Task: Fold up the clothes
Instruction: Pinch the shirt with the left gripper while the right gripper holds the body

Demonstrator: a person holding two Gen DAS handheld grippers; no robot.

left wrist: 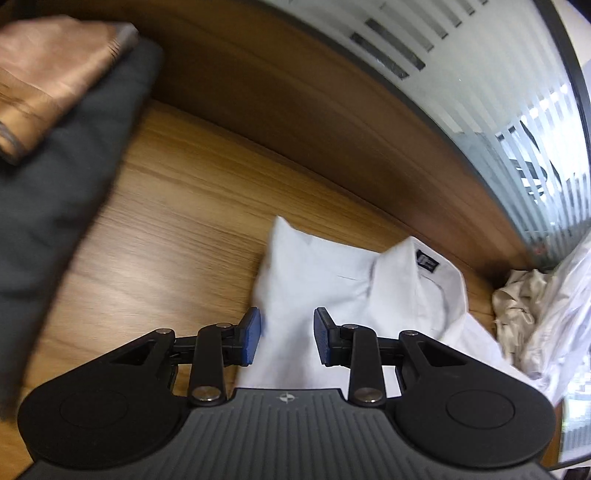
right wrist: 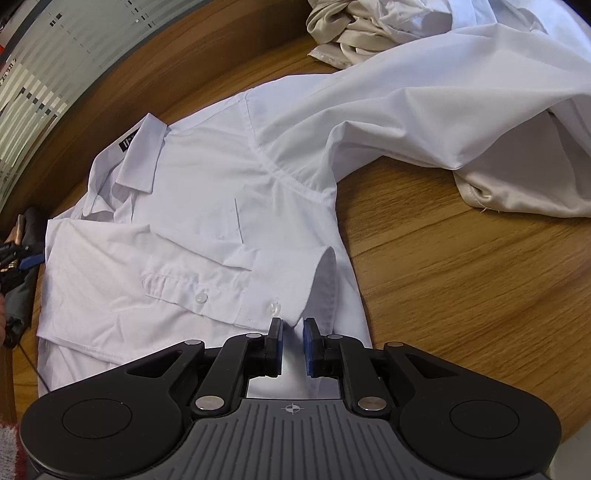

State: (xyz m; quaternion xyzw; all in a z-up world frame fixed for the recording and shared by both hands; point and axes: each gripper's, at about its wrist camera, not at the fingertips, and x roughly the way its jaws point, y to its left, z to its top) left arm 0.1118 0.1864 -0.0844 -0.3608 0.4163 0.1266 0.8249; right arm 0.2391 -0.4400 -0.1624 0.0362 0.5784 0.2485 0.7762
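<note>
Left tongs point(left wrist: 284, 338) parted, empty; right tongs point(right wrist: 293, 345) parted over shirt point(right wrist: 207, 206) cuff.

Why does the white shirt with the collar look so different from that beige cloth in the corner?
The white shirt lies spread flat, one sleeve folded across its front; the beige cloth sits crumpled in a heap. The white shirt shows buttons and a pocket; the beige cloth shows none. Both rest on the wooden table.

Dark neck label point(right wrist: 126, 146) inside white shirt point(right wrist: 207, 206) collar; print illegible.

Bare table point(right wrist: 461, 266) beside crumpled clothes point(right wrist: 369, 26)
</note>
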